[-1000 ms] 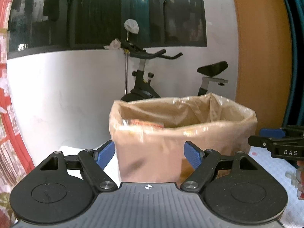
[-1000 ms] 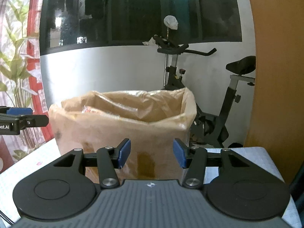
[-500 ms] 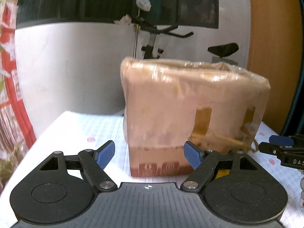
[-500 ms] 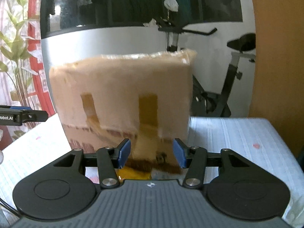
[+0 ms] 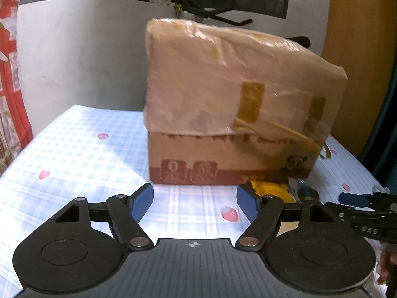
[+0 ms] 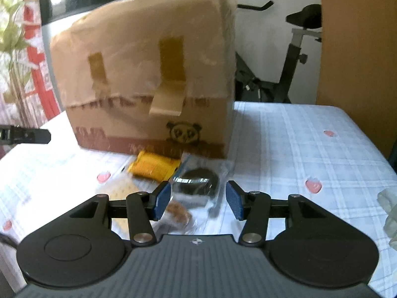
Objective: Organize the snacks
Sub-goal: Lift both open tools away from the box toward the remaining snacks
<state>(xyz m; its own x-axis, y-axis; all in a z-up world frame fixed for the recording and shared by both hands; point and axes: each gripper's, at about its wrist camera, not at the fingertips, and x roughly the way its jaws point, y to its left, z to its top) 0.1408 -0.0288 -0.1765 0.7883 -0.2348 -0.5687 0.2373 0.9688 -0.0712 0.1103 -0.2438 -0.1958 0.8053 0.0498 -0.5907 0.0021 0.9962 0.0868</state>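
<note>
A cardboard box (image 5: pixel 235 99) lined with a clear plastic bag stands on the checked tablecloth; its open top is out of sight from here. In front of it lie a yellow snack packet (image 6: pixel 155 166), a dark round snack in a clear wrapper (image 6: pixel 198 183) and a small brown snack (image 6: pixel 177 211). My right gripper (image 6: pixel 198 198) hovers just over the wrapped dark snack, jaws apart and not pressing on it. My left gripper (image 5: pixel 194 198) is over bare cloth left of the yellow packet (image 5: pixel 270 188); its jaws are closing with nothing between them. The right gripper (image 5: pixel 357 202) shows at the right edge.
The tablecloth (image 5: pixel 74 149) carries strawberry prints. An exercise bike (image 6: pixel 297 49) stands behind the table against a white wall. An orange wooden panel (image 6: pixel 359 49) rises at the right, red patterned fabric (image 5: pixel 10 74) at the left. A pale crumpled thing (image 6: pixel 389 206) lies at the table's right edge.
Both grippers have sunk and tipped downward. The box's open top has left view, and the tabletop and loose snacks have come into view. The left jaws have narrowed a little.
</note>
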